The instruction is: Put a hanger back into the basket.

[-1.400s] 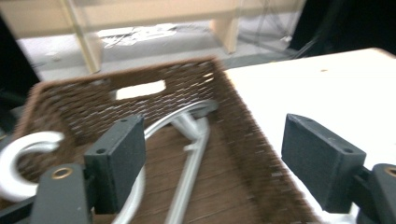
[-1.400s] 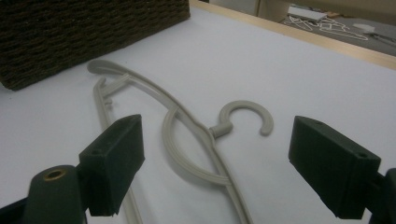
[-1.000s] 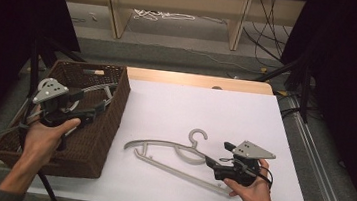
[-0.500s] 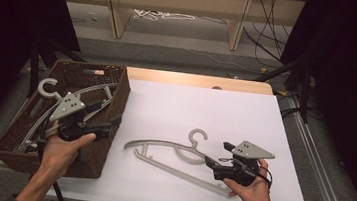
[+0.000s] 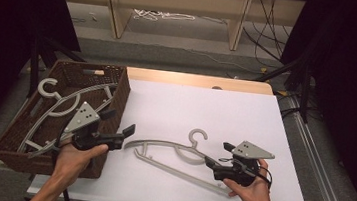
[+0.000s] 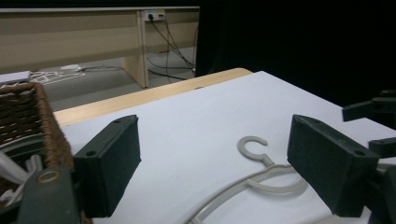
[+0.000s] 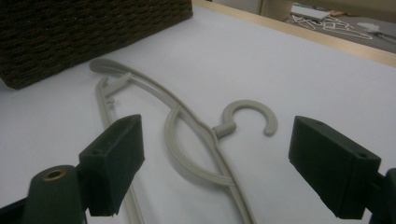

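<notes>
Grey hanger (image 5: 175, 156) — between both hand-held grippers.

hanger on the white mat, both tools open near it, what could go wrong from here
1. The hanger lies flat on the mat, so the right tool may push it along rather than grip its thin arm.
2. The left tool hangs beside the basket rim and could knock it.
3. Both tools could collide at the hanger.

My matt black jaws with rough-looking pads, smooth pale plastic hanger (image 7: 196, 135), coarse dark woven wicker basket (image 5: 117, 94), matt white table sheet (image 5: 206, 108), light wood edge (image 6: 140, 95) behind
</notes>
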The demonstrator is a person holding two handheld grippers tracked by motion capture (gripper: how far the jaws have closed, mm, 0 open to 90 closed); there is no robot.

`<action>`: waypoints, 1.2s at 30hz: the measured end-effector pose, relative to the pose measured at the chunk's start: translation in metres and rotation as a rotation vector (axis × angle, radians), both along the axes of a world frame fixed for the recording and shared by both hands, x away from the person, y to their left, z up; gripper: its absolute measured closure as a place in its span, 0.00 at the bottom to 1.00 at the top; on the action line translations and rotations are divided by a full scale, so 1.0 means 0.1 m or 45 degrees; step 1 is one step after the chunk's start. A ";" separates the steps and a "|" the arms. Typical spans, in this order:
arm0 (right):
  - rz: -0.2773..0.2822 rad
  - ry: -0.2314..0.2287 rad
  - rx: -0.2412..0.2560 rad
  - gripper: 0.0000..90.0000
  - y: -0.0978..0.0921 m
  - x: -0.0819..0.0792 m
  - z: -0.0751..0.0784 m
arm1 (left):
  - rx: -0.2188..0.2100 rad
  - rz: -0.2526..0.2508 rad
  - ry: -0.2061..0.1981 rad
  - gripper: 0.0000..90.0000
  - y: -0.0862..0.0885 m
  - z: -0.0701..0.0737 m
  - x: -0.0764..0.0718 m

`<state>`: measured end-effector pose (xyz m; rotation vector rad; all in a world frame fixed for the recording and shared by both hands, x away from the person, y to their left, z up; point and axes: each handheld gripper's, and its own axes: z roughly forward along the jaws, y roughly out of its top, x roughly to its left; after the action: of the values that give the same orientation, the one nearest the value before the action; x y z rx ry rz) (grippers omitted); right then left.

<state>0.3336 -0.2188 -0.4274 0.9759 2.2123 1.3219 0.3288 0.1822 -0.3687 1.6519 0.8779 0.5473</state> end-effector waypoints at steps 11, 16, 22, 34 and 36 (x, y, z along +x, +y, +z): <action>0.001 0.019 0.002 0.21 0.00 0.01 -0.04 | 0.019 -0.074 -0.015 0.19 -0.05 -0.23 -0.07; 0.008 0.019 0.004 0.21 0.01 0.02 -0.06 | 0.007 -0.077 -0.016 0.18 -0.04 -0.33 -0.11; 0.003 0.028 0.003 0.20 0.00 0.01 -0.07 | 0.027 -0.075 -0.022 0.18 -0.10 -0.45 -0.16; 0.005 0.040 -0.014 0.19 -0.01 -0.01 -0.10 | 0.059 -0.064 0.035 0.18 -0.04 -0.65 -0.17; 0.009 0.050 -0.025 0.19 -0.01 -0.01 -0.11 | 0.053 -0.058 0.045 0.18 -0.03 -0.67 -0.18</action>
<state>0.3330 -0.2200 -0.4387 0.9960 2.2551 1.2924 0.3106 0.1789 -0.4354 1.7195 0.8579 0.5090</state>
